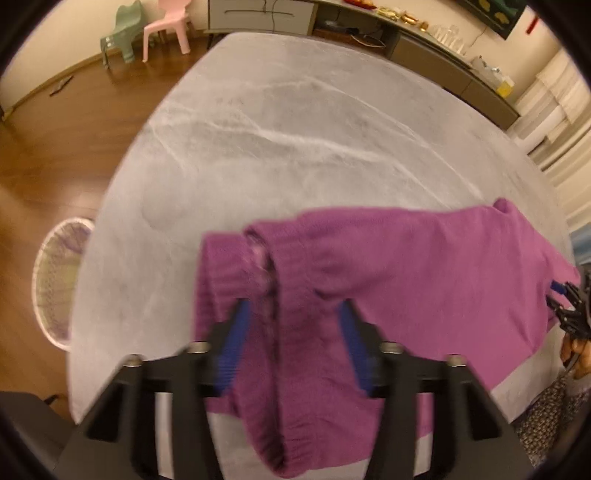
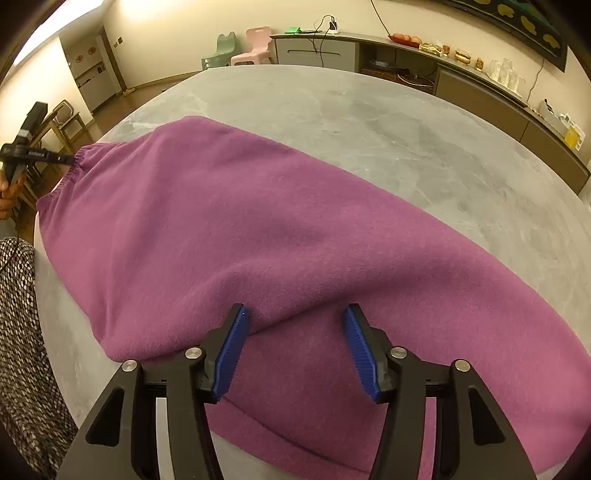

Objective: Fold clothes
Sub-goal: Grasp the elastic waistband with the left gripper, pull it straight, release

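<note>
A purple knit garment (image 2: pixel 258 229) lies folded lengthwise across the grey marble table (image 2: pixel 406 122). In the left wrist view its elastic waistband end (image 1: pixel 273 280) lies bunched between the fingers of my left gripper (image 1: pixel 293 314), which is open around it. My right gripper (image 2: pixel 295 317) is open over the other end, where an upper layer of cloth laps over a lower one. The left gripper also shows at the far left of the right wrist view (image 2: pixel 55 158), at the waistband. The right gripper shows at the right edge of the left wrist view (image 1: pixel 565 302).
A white wire basket (image 1: pixel 59 280) stands on the wooden floor left of the table. Pink (image 1: pixel 168 26) and green (image 1: pixel 123 33) child chairs stand at the far wall. A long sideboard (image 2: pixel 480 85) with food and glasses runs behind the table. The person's patterned clothing (image 2: pixel 22 332) is at the near edge.
</note>
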`<state>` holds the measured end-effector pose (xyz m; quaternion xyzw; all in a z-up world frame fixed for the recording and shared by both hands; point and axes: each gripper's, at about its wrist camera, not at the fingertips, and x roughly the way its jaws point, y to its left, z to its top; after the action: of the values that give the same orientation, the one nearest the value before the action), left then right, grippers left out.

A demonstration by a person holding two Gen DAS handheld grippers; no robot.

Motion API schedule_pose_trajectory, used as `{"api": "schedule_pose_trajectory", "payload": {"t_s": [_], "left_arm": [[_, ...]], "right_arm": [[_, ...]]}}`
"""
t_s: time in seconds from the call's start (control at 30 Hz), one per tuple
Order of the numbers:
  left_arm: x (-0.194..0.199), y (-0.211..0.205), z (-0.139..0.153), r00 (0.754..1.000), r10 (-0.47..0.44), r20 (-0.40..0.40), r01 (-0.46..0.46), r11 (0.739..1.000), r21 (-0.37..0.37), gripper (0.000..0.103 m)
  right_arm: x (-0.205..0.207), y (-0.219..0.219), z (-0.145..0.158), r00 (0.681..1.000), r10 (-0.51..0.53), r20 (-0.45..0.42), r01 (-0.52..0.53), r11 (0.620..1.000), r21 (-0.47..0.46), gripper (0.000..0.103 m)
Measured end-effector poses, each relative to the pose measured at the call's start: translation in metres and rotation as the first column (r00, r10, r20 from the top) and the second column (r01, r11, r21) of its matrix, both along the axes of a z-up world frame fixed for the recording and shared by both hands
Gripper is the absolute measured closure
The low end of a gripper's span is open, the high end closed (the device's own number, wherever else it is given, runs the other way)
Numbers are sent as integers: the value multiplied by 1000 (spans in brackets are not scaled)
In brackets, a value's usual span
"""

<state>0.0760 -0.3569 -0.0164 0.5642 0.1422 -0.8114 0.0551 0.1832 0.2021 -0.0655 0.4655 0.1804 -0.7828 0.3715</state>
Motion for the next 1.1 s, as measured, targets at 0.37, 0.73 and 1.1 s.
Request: {"api": "schedule_pose_trajectory", "payload": {"t_s": [0.37,0.73,1.1], "left_arm": [[25,-11,22,989,106,-101,-116,988,-100,82],[24,-2,-2,988,147,-42,-153,963,-221,45],[13,-9,-18,992,113,-49,-118,984,-131,68]], "right_arm": [[4,-2,-4,1000,20,-24,-19,1000,14,33],[7,-1,-6,999,29,-30,-29,999,15,31],[8,-2,-6,999,29,-33,-29,999,15,30]]}}
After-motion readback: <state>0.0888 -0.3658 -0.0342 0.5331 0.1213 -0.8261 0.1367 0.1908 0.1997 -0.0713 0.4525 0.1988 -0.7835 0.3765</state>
